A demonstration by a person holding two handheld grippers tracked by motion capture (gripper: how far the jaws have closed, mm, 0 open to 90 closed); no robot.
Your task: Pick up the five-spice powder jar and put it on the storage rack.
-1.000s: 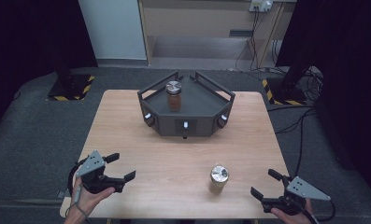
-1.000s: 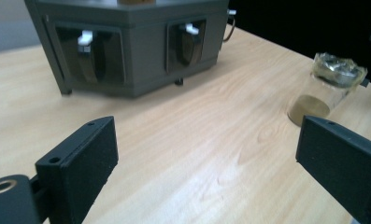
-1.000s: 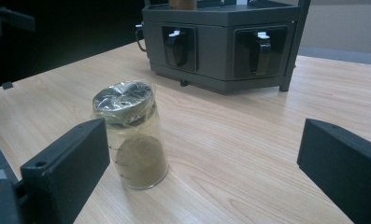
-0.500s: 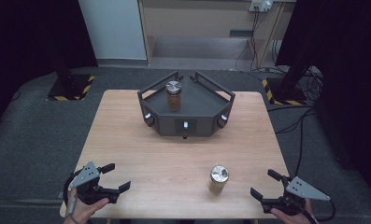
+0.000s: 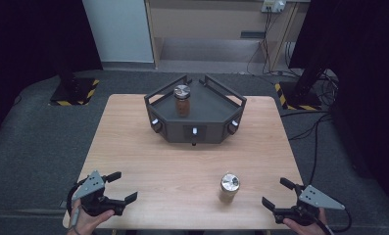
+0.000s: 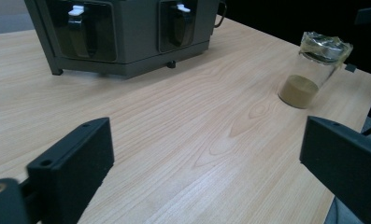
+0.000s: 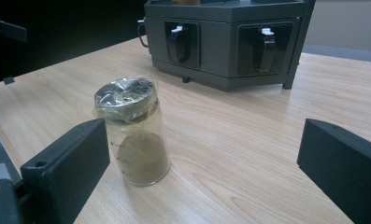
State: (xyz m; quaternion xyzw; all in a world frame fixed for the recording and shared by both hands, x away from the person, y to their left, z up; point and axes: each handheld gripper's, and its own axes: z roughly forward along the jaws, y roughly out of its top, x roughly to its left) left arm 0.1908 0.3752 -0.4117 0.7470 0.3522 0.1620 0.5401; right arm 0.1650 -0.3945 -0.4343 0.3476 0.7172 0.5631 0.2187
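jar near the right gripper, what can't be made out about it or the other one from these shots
- Near jar: in the right gripper view, crinkled film hides how the lid closes; the markings on the glass are too small to read.
- Same jar in the left gripper view: blurred and far off.
- Far jar on the dark stand: too small in the high view to tell its contents; in the right gripper view the top edge cuts it off.

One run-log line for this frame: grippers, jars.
left gripper: open, just opening, empty | right gripper: open, empty | near jar: on table, untouched | far jar: on dark stand
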